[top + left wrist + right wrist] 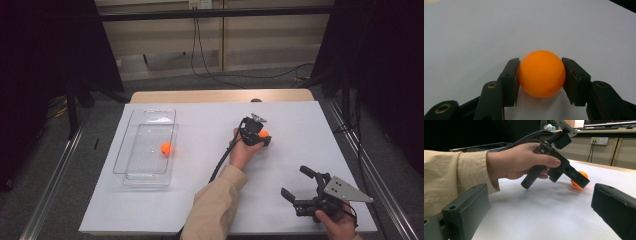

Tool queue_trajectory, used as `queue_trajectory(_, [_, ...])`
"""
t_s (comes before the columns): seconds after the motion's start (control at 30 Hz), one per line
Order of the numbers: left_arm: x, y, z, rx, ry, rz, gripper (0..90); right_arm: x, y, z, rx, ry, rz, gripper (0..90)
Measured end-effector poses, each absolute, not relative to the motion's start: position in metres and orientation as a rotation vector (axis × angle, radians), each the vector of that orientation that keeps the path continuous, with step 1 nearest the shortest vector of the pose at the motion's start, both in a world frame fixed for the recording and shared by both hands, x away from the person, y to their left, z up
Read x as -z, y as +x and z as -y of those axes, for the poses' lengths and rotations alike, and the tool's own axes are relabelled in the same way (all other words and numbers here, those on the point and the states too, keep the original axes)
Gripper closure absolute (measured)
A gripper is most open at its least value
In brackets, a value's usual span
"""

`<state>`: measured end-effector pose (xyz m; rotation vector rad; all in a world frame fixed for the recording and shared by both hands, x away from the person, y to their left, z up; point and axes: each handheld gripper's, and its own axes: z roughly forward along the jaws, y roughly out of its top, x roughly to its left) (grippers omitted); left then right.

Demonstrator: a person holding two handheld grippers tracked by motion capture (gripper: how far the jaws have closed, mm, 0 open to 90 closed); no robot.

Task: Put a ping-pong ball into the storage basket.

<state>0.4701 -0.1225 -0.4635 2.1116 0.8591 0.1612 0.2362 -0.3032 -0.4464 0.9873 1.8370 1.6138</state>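
On the white bench point(200, 200), right of the clear tray point(145, 147), left claw point(540, 75) is pinching an orange ping-pong ball point(541, 73) across its middle; likely light, slick, dentable. Right claw point(295, 182) is hanging spread

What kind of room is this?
Probably a lab bench for recording handling: a white-covered table framed by black curtains, hand-held grippers with cameras, and a trailing black cable.

— What's that ball point(541, 73) like in my left claw point(541, 75)?
— Smooth, matt orange plastic; my pads point(511, 80) are dull black plastic with brass-looking rivets.
— The table point(210, 165)?
— Matt white, paper-like. The tray point(131, 170) is clear, glossy plastic.
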Motion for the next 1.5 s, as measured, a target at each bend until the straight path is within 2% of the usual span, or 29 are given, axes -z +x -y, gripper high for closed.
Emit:
queue_trajectory(0.37, [0.454,0.465,0.111,-0.113,2.099,-0.863,51.0,0.447,0.236,0.303,-1.613,0.987,-1.840,1.2])
queue_trajectory(1.5, [0.437,0.450,0.086,-0.090,2.136,-0.840,51.1,0.446,0.236,0.303,-1.611,0.984,-1.836,1.2])
